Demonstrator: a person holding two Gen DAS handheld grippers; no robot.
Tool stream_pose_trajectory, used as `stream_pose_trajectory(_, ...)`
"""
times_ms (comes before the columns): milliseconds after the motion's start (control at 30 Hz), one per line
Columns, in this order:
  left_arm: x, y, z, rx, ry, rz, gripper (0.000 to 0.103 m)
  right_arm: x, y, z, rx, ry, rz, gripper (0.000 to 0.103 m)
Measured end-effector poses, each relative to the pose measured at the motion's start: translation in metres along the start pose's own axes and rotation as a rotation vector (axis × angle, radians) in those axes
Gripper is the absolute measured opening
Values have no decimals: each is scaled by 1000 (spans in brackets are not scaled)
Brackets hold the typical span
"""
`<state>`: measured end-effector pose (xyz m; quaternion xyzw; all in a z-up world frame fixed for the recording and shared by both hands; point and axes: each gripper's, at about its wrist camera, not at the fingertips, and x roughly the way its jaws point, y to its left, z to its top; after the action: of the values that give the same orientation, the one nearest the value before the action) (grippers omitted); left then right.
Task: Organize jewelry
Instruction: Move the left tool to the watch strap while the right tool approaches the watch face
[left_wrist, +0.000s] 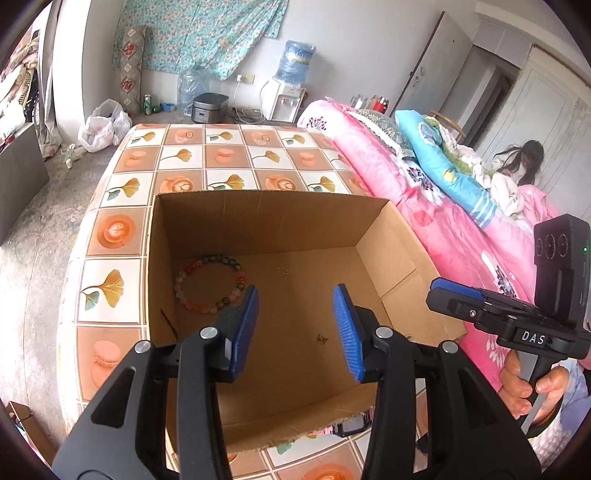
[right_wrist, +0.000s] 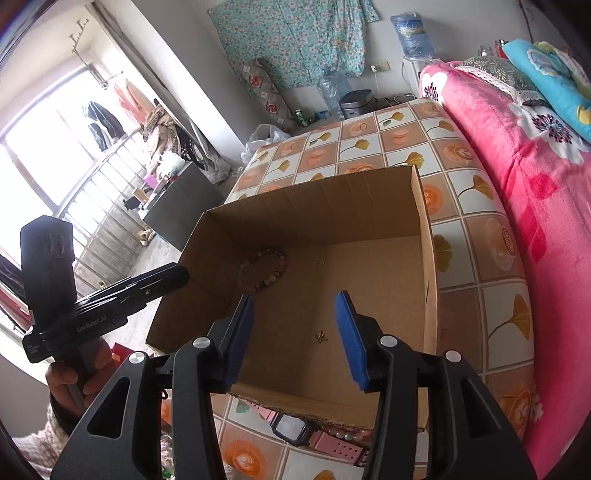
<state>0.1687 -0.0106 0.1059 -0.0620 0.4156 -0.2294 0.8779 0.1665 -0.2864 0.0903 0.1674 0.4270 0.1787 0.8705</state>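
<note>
An open cardboard box (left_wrist: 258, 218) (right_wrist: 317, 210) stands on a table with a flower-tile cloth. Inside lie a beaded bracelet (left_wrist: 210, 282) (right_wrist: 264, 271) at the left and two small gold earrings, one far (left_wrist: 283, 269) (right_wrist: 320, 261) and one near (left_wrist: 322, 338) (right_wrist: 320, 336). My left gripper (left_wrist: 295, 325) is open and empty above the box's near side. My right gripper (right_wrist: 295, 328) is open and empty above the box too; it also shows in the left wrist view (left_wrist: 439, 288). A pink digital watch (right_wrist: 295, 428) (left_wrist: 351, 424) and a pink bead bracelet (right_wrist: 347, 434) lie on the table before the box.
A bed with pink bedding (left_wrist: 443, 206) (right_wrist: 535, 155) runs along the table's right side, a person (left_wrist: 524, 162) on it. Water bottles, a cooker (left_wrist: 208, 107) and a plastic bag (left_wrist: 101, 127) stand on the floor beyond. A dark cabinet (right_wrist: 181, 206) stands left.
</note>
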Motion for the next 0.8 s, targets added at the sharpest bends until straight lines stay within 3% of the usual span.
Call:
stream_pose_trajectory(233,-53,-3,-34,-3,-108,-73,53,-31,25,-16,-50,-78,23,58)
stream_pose_trajectory(367,-80,0,-55,6,-159,-81,59,-49,45,-28,-111,-123,20,63)
stream_pose_trajectory(500,-101,5,-77,21,-192,-62,66,-64,68,-42,-198,-161,6,75)
stream_pose_trajectory(633,-107,10,-97,32,-184,-12,70,-72,86,-61,-270,-184,-53,90)
stream_pose_trajectory(800,-103,19,-122,22,-146,23,72,-70,99,-83,-360,-168,-203,97)
